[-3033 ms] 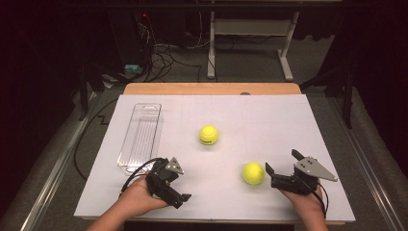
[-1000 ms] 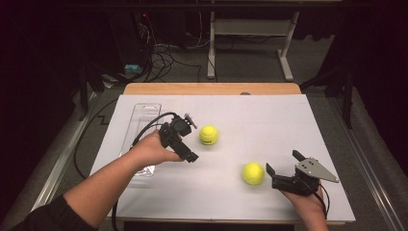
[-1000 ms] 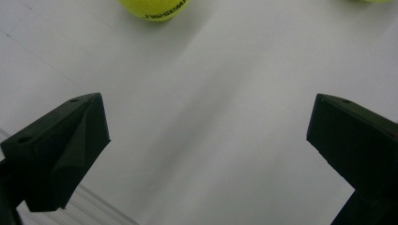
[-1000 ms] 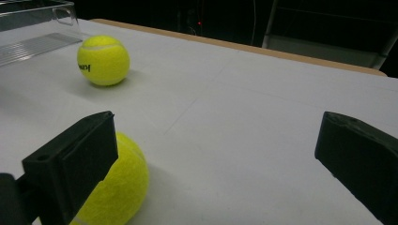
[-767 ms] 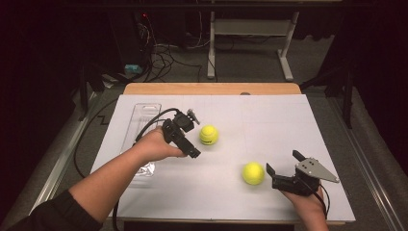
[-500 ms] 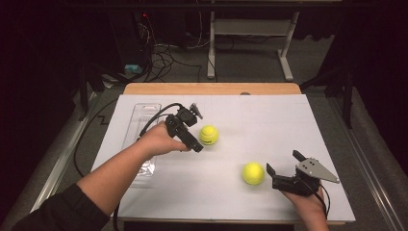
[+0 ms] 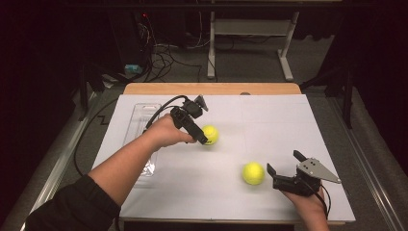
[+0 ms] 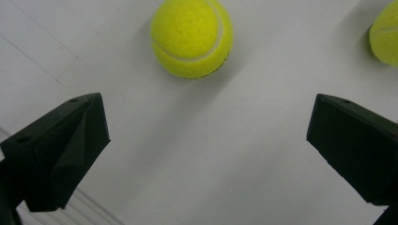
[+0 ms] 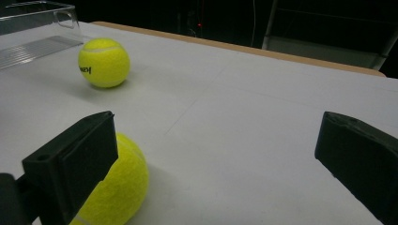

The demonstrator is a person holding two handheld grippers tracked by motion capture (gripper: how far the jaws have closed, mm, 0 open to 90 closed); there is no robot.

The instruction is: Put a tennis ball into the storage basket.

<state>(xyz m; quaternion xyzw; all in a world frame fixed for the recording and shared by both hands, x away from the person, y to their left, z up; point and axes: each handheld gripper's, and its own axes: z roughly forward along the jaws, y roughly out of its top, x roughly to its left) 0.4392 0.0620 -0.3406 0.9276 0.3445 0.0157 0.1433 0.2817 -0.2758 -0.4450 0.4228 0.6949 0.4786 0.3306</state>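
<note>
Two fuzzy yellow tennis balls (image 7: 210,134) (image 7: 253,173) lie ungripped before wide-open matte black fingers of both grippers (image 8: 206,140) (image 9: 211,159).

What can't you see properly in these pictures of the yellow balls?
- Far tennis ball: in the high view the left hand-held gripper covers its left side.
- Near tennis ball: in the right gripper view one black jaw hides part of it, and the bottom edge cuts it off.
- Second ball in the left gripper view: cut off by the right edge.
- Clear tray: the forearm hides its near part in the high view.
</note>
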